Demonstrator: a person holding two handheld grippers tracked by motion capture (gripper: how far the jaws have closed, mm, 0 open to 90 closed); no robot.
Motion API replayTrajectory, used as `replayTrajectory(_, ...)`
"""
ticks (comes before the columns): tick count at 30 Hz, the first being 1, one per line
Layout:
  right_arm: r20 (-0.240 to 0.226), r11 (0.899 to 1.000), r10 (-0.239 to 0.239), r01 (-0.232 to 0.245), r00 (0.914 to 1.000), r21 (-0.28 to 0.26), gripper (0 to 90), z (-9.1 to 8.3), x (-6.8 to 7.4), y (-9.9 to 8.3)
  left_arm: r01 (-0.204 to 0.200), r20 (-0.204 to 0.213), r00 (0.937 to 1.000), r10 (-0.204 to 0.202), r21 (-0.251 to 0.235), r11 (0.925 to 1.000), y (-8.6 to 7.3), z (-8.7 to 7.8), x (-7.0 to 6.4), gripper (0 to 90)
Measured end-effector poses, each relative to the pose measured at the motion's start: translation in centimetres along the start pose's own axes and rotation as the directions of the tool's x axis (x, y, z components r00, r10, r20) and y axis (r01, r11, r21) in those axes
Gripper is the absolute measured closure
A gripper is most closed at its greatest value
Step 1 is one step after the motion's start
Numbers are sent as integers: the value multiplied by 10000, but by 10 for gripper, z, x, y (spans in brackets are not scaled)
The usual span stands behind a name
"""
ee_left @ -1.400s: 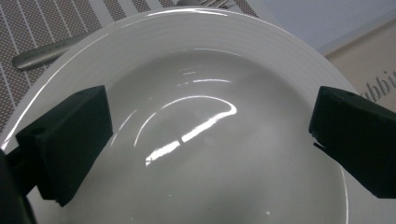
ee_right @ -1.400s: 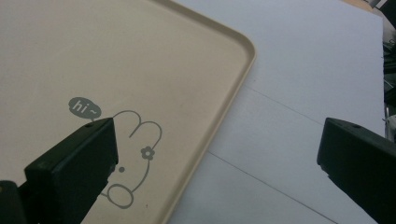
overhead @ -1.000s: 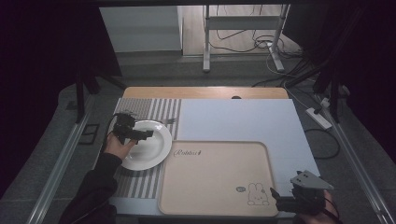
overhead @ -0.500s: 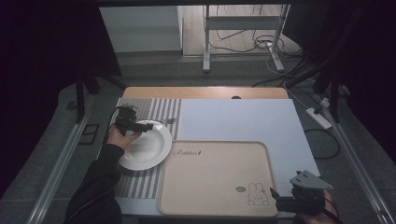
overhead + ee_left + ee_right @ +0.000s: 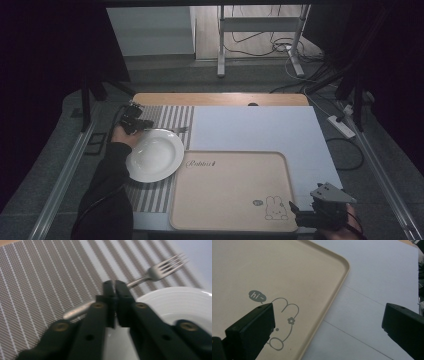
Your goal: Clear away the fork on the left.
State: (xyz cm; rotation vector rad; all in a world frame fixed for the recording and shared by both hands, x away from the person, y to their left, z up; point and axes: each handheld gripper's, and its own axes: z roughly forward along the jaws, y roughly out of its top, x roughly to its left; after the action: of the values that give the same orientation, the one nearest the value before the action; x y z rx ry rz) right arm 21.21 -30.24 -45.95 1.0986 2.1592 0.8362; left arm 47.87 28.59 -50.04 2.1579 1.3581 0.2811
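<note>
The table [image 5: 260,125] carries a pale sheet across its right part, and the right claw [image 5: 300,214] sits at its near right corner, with the sheet's bare surface stretching ahead of it and to its right. Just to that claw's left lies the beige tray [image 5: 230,190], whose rabbit drawing [image 5: 272,206] is the part closest to the jaws; in the right gripper view the tray's rounded corner [image 5: 342,262] lies ahead, and the rabbit [image 5: 283,322] sits beside the left jaw. This claw is spread wide, with nothing between its jaws.

The striped placemat [image 5: 170,117] lies under and ahead of the left claw [image 5: 145,123], far across the table from the right one. In the left gripper view its grey and white stripes [image 5: 37,285] run ahead and to the left of the jaws.

The white plate [image 5: 155,155] rests on the placemat just to the near side of the left claw; in the left gripper view its rim [image 5: 175,300] curves at the jaws' right.

The fork [image 5: 160,270] lies on the placemat beside the plate's far edge. The left claw [image 5: 115,286] is pressed nearly together on the fork's handle, pinching it midway: the tines point ahead and right of the jaw tips, and the handle end [image 5: 77,310] sticks out to their left.
</note>
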Motion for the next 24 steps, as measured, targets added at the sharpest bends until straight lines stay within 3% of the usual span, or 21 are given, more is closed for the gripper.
replayTrajectory(1, -4, 10000, 6, -6, 10000, 3, 0, 0, 0, 0, -29, -97, 9999, 31, 258, 9997, 3, 7, 4, 891)
replayTrajectory(6, -10, 10000, 12, -12, 10000, -4, 0, 0, 0, 0, 74, -372, 9993, -52, 590, 9982, 8, 18, 11, 890)
replayTrajectory(9, -19, 10000, 11, -11, 10000, 0, 0, 0, 0, 0, 137, -889, 9960, -35, 1140, 9934, 11, 26, 18, 890)
replayTrajectory(12, -33, 10000, 20, -20, 10000, -10, 0, 0, 0, 0, 348, -1093, 9938, -196, 1394, 9896, 10, 29, 22, 891)
replayTrajectory(17, -22, 10000, -8, 8, 10000, 24, 0, -1, 0, -1, 607, -798, 9956, -496, 1427, 9879, 7, 27, 24, 891)
replayTrajectory(24, 36, 9999, -138, 138, 9999, 54, 0, -1, 2, -1, 397, -270, 9990, -355, 1781, 9832, 0, 21, 20, 892)
